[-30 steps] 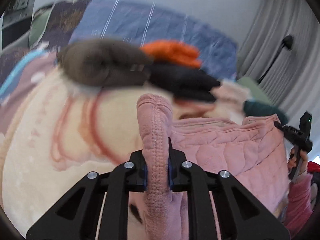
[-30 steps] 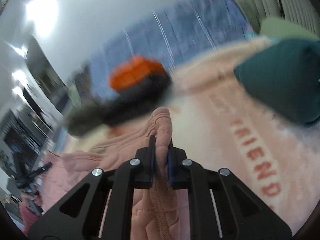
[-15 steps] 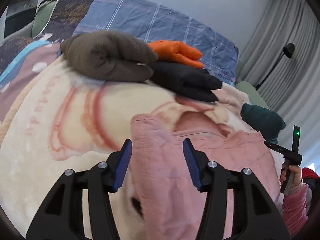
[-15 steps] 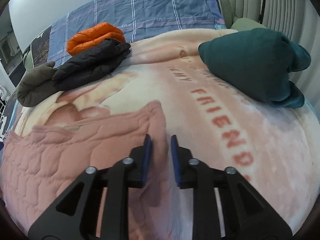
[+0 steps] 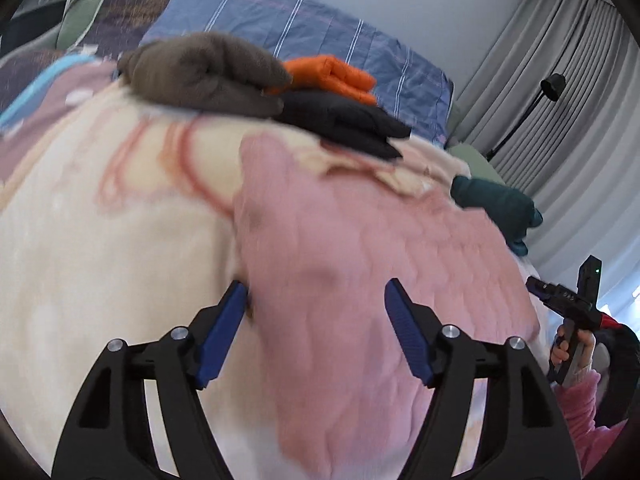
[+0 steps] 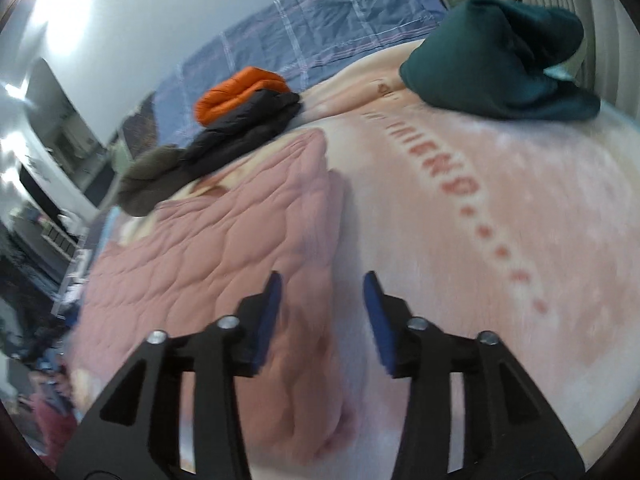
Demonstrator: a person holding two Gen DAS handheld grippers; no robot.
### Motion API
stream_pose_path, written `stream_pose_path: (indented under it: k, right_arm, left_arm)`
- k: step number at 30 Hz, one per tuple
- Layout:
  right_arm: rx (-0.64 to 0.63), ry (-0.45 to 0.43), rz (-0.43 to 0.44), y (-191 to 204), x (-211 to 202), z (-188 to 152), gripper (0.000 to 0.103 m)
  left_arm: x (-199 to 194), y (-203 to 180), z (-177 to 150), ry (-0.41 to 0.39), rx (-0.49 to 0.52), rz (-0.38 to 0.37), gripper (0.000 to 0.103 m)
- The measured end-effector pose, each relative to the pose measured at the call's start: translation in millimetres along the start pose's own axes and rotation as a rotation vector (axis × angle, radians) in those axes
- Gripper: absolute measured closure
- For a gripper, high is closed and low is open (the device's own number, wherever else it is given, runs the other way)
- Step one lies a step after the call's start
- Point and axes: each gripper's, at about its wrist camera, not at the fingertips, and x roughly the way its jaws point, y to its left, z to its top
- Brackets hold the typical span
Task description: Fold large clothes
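A pink quilted garment [image 5: 360, 264] lies spread flat on the cream printed blanket [image 5: 100, 240]. It also shows in the right wrist view [image 6: 224, 240], lying left of centre. My left gripper [image 5: 316, 312] is open and empty, its blue pads astride the garment's near left edge. My right gripper [image 6: 322, 304] is open and empty, just over the garment's right edge. The right gripper also shows in the left wrist view [image 5: 568, 300], at the far right.
Folded clothes lie at the bed's far side: a brown one [image 5: 208, 72], an orange one [image 5: 336, 76] and a black one [image 5: 344, 120]. A dark teal bundle [image 6: 496, 52] lies at the right. A blue striped cover [image 6: 320, 28] lies behind. Curtains [image 5: 560, 80] and a floor lamp [image 5: 548, 84] stand at the right.
Both grippers were shut on the pink garment's edge a second ago. They opened and let it go; it now lies flat. Both jaws have widened further.
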Motion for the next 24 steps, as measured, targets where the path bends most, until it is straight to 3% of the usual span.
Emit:
stream_pose_path:
  k: [4,6,7,8,10,11,15,17,19,21,24]
  right_arm:
    - [0.0,0.04,0.075,8.0,3.3,-10.8,0.052]
    - [0.021,0.07,0.064,11.6,14.9,-17.4,0.073]
    - [0.039,0.054,0.047,12.2,12.9,-18.8,0.088]
    - [0.055,0.035,0.062,13.0,8.6,-18.1,0.094]
    - [0.065,-0.03,0.096,15.2,-13.6,-14.0,0.095]
    - [0.054,-0.041,0.083,17.9,-21.1,-12.8,0.096]
    - [0.025,0.004,-0.098,15.5,-15.3,-29.0,0.096]
    - [0.067,0.035,-0.111,4.7,0.2,-41.5,0.095]
    - [0.102,0.041,-0.111,-2.9,12.0,-52.9,0.095]
    - [0.057,0.025,-0.142,5.3,10.4,-51.6,0.094]
    - [-0.023,0.006,-0.226,19.7,5.7,-42.3,0.074]
  left_arm:
    - [-3.3,-1.1,-19.0,0.041,-0.07,-0.117,0.03]
    - [-5.0,-7.7,-27.3,0.036,-0.07,-0.147,0.03]
    - [-4.6,-11.0,-30.0,0.032,-0.062,-0.137,0.034]
    - [-6.2,-14.1,-31.6,0.022,-0.053,-0.107,0.058]
    - [-14.8,-18.2,-30.7,0.007,-0.047,-0.112,0.075]
    - [-23.2,-21.6,-28.3,-0.015,-0.036,-0.124,0.078]
    - [-13.2,-20.3,-32.8,0.023,0.003,-0.016,0.077]
    - [6.2,-8.5,-44.2,0.069,-0.021,0.023,0.072]
    - [12.4,2.6,-52.3,0.073,-0.071,-0.005,0.068]
    - [4.0,7.8,-53.7,0.037,-0.1,-0.056,0.067]
    - [-19.3,0.7,-53.1,-0.024,-0.051,-0.116,0.059]
